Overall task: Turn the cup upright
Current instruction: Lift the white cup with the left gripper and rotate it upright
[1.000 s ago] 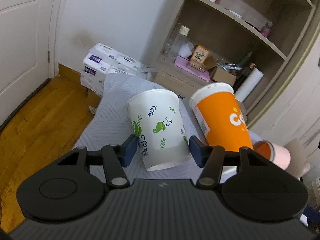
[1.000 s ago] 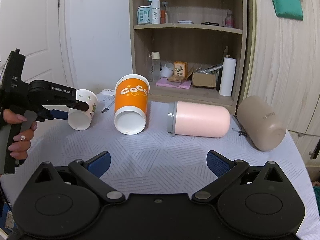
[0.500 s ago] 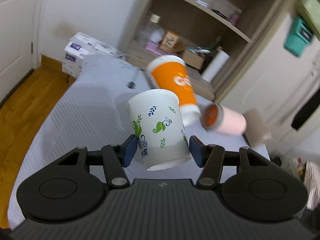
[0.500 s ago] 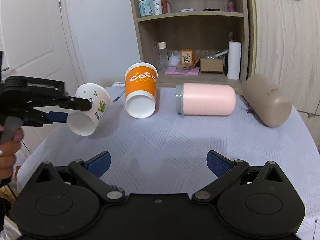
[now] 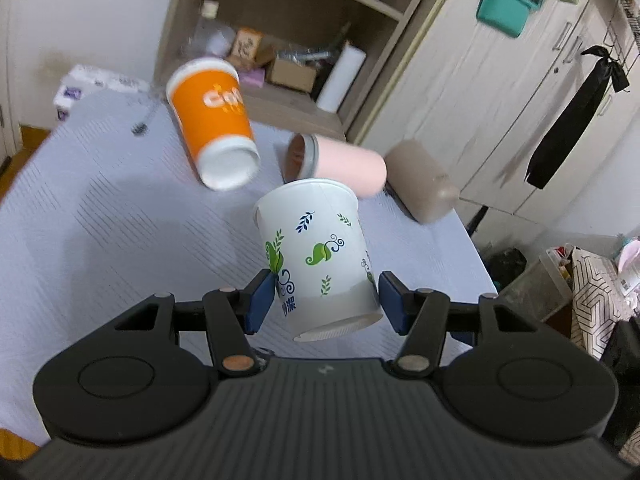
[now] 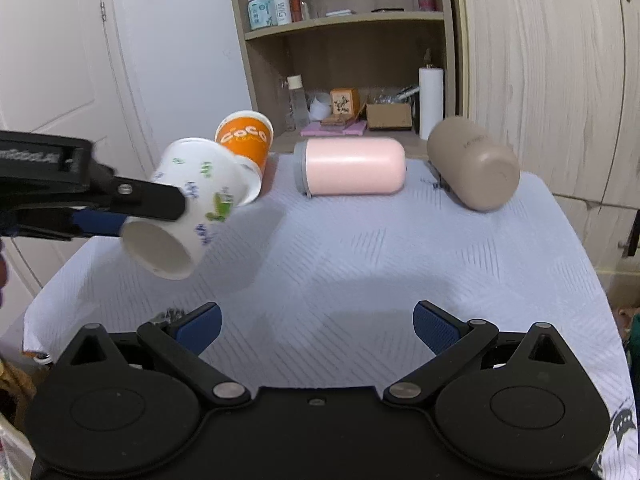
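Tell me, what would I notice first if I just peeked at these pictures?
Probably the white paper cup with green leaves, held tilted in the air above the table by the left tool. Behind it lie an orange cup, a pink tumbler and a tan bottle, all on their sides. The right tool waits open and empty near the front.

Home bedroom, wardrobe [image 5: 500,92] (black tie [image 5: 576,112] hanging), shelving [image 6: 344,40]

two paper cups [image 6: 188,204] [image 6: 246,142], seemingly two tumblers [image 6: 350,166] [image 6: 472,162].
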`<state>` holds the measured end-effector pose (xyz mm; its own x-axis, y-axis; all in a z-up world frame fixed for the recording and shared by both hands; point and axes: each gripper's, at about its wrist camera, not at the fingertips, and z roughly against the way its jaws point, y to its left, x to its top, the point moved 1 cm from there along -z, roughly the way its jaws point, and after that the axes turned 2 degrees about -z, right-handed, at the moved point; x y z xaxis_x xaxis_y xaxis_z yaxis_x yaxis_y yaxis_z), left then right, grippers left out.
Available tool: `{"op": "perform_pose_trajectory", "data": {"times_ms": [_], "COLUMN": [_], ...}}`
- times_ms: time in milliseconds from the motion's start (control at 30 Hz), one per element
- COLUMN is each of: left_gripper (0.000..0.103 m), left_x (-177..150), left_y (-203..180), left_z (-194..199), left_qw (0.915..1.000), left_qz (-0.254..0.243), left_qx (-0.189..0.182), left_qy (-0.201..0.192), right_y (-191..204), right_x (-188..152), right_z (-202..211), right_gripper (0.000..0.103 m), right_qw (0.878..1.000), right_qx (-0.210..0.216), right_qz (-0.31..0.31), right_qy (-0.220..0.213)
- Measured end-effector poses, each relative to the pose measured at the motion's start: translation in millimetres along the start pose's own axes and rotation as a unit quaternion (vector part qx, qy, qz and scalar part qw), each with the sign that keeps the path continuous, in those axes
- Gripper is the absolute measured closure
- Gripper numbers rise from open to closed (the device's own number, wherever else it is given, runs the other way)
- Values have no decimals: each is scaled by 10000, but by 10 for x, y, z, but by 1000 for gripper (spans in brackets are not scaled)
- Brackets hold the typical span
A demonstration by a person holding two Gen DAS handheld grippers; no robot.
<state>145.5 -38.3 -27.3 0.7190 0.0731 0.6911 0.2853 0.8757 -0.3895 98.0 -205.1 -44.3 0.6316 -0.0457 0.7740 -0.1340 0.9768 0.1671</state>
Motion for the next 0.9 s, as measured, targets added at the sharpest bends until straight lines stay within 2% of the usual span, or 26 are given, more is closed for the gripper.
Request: {"op": "perform_pose_trajectory", "data": {"times_ms": [167,433,600,633,700,900], "left_gripper": [47,47,44,43,35,32], "left_x": [-18,18,43,61,91,172], "left_y": [22,91,220,240,248,294], "left_z": [-238,-443,-540,-529,-501,-476], "left_qw": [9992,9971,9886,9882,9889,9877], "left_qz": [215,441,897,905,818,710], "left_qx": [-99,-230,-680,-738,-736,-864], "left_qy": [309,582,999,990,995,1093], "right_y": [-125,-171,-146,-133,-99,9], "right_x": [-62,-48,-21,-9,25,196], "right_z": [20,-71,-145,-160,-173,-224], "right_gripper": [0,0,0,0,0,0], "right_qw": [9999,9995,9981,9977,9969,9930], "right_qx": [76,180,455,516,645,972], "right_qz": [-127,-198,-271,-279,-248,54], "right_qy": [70,192,325,352,382,674]}}
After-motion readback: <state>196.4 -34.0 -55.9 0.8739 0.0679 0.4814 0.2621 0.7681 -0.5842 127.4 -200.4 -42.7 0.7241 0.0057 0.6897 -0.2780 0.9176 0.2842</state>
